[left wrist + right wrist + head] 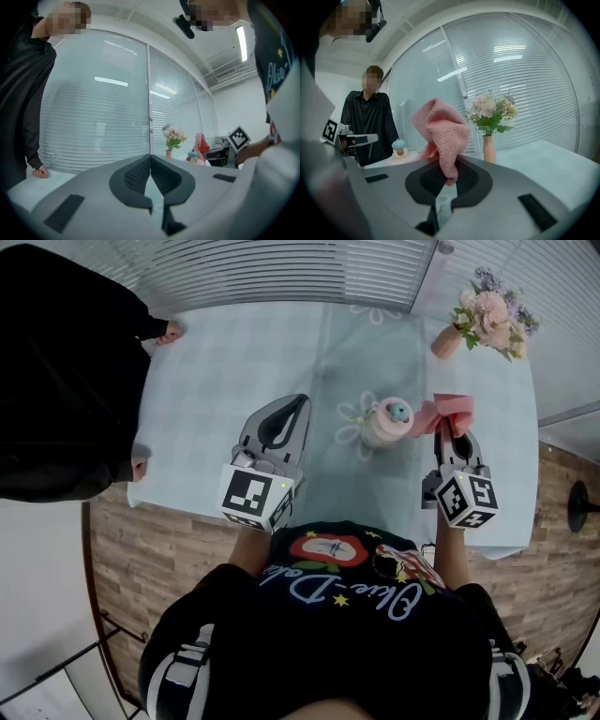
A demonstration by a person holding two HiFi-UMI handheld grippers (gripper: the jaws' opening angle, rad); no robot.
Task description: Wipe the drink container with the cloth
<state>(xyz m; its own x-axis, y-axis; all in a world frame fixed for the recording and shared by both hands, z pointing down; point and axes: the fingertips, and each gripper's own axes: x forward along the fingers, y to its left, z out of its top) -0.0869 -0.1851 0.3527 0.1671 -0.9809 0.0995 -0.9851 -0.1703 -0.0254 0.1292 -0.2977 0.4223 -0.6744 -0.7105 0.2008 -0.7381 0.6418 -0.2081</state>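
Observation:
The drink container is a small pink bottle with a blue mushroom-shaped lid, standing upright mid-table. A pink knitted cloth hangs just right of it, pinched in my right gripper. In the right gripper view the cloth rises from between the shut jaws of the right gripper, and the container stands off to the left. My left gripper hovers left of the container, shut and holding nothing. In the left gripper view its jaws meet, and the container shows small at the right.
A pale tablecloth covers the table. A vase of flowers stands at the back right corner. A person in black stands at the table's left edge, a hand resting on it. Wooden floor lies below.

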